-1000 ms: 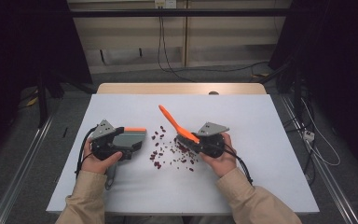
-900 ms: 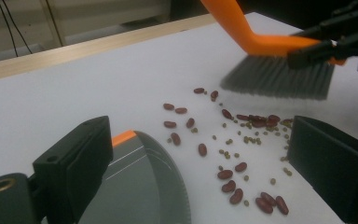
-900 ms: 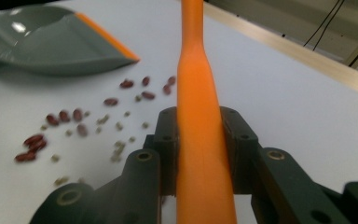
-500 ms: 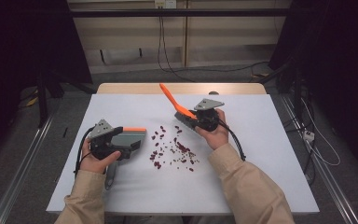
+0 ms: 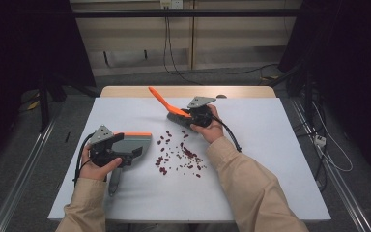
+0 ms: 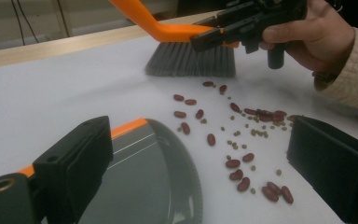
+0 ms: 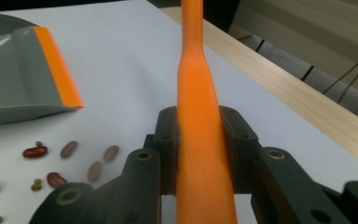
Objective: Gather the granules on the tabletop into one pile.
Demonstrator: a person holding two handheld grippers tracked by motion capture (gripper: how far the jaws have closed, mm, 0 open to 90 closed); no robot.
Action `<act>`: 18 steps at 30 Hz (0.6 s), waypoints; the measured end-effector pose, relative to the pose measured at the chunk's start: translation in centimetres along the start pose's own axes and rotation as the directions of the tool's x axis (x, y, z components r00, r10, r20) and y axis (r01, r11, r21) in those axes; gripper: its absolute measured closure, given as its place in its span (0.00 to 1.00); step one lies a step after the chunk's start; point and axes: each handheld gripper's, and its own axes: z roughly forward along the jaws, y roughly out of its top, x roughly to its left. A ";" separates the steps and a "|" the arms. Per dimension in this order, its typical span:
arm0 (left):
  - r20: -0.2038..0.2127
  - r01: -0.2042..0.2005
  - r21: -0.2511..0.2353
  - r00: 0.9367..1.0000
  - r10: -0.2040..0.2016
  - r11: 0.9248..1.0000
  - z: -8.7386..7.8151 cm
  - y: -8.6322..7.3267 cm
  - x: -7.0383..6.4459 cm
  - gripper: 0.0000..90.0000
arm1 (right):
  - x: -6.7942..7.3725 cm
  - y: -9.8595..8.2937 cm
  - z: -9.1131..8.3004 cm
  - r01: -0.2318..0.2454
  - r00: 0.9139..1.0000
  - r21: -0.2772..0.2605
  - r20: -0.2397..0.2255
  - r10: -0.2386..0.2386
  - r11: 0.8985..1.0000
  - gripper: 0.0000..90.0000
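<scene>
Since a moment ago, the right gripper [image 5: 193, 117] has been carried to the far side of the white table [image 5: 280, 159], jaws clamped on the orange brush [image 5: 166, 104]. Red beans [image 5: 178, 154] are scattered between it and the grey dustpan [image 5: 130, 145], which is held flat by the left gripper [image 5: 121, 154]; how far those jaws are closed cannot be told. Dark curtains and floor cables are seen around the table.

A: What carries everything?

B: A white-topped desk [image 5: 280, 145] with a pale wooden strip [image 5: 125, 91] along its far edge, standing on a grey floor [image 5: 24, 159].

A: And behind it?

B: A beige panelled wall [image 5: 222, 43], with thin black cables [image 5: 168, 43] hanging down it from a white wall socket [image 5: 170, 4] at the top.

A: The sides?

B: Dark black curtains [image 5: 352, 72] hang left and right. A silver metal rail [image 5: 19, 188] runs along the floor at the left, and a loose white cable [image 5: 335, 150] lies at the right.
</scene>
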 end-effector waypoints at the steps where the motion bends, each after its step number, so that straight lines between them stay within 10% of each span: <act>1: -0.001 -0.001 0.002 1.000 0.001 1.000 -0.1 -0.1 0.1 0.08 | 0.1 0.0 0.0 0.003 1.000 0.000 -0.010 -0.003 1.000 0.79; 18: -0.025 0.014 -0.010 1.000 -0.014 1.000 -1.1 -0.5 0.6 0.08 | 4.2 -1.0 -4.0 0.137 0.980 0.037 -0.150 -0.130 0.990 0.79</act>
